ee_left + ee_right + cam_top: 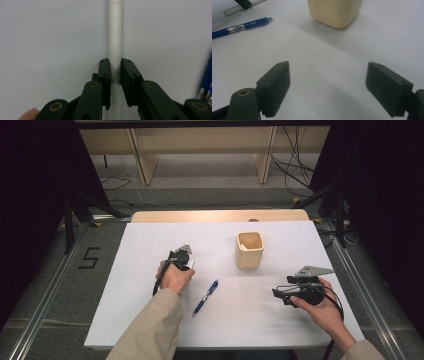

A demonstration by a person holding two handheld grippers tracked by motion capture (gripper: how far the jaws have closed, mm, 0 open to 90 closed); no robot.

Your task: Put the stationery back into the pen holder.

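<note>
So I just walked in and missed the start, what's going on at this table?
A person is working with handheld tongs in each hand. The left tongs are shut on a white pen that lies on the white table. The right tongs are open with nothing between them, off to the right. A blue pen lies loose between the hands, and a beige cup stands upright behind it.

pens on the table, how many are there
2. A white pen is clamped in the left gripper, left of the beige cup. A blue pen lies loose on the table between the hands.
</note>
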